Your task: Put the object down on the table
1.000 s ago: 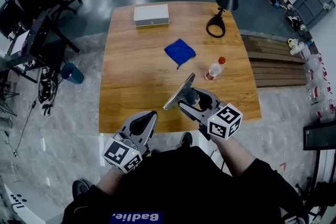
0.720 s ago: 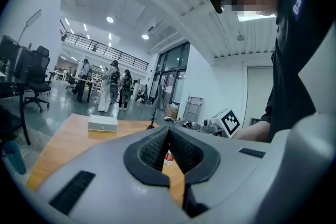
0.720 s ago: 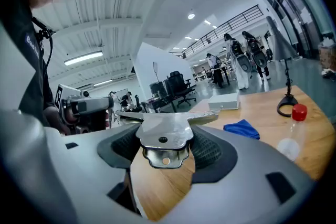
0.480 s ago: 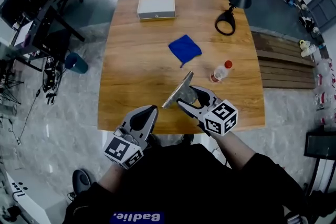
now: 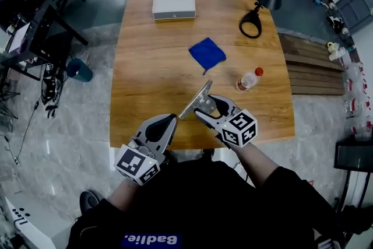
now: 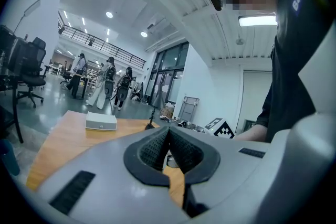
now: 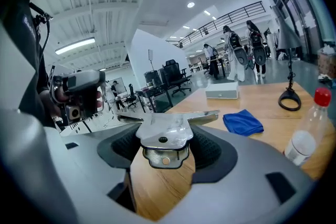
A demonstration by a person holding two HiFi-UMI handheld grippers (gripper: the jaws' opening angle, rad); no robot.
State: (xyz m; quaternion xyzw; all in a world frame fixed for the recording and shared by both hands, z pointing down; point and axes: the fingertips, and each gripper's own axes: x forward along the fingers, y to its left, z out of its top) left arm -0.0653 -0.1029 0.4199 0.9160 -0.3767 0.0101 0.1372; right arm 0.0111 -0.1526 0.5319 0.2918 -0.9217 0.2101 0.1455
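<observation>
A flat metal scraper-like tool (image 5: 197, 100) with a long thin blade is held above the front part of the wooden table (image 5: 145, 79). My right gripper (image 5: 207, 109) is shut on its riveted metal neck (image 7: 164, 136), and the blade (image 7: 173, 115) lies crosswise beyond the jaws. My left gripper (image 5: 162, 127) hovers at the table's front edge, just left of the tool. Its jaws are shut with nothing between them (image 6: 169, 132).
A blue cloth (image 5: 207, 54) lies mid-table, and a clear bottle with a red cap (image 5: 247, 80) lies to the tool's right. A white box (image 5: 173, 7) and a black lamp (image 5: 256, 6) sit at the far edge. Office chairs (image 5: 35, 20) and a teal bin (image 5: 78, 69) stand left.
My right gripper has drifted slightly left and nearer with the tool still in it. The left gripper has barely moved.
</observation>
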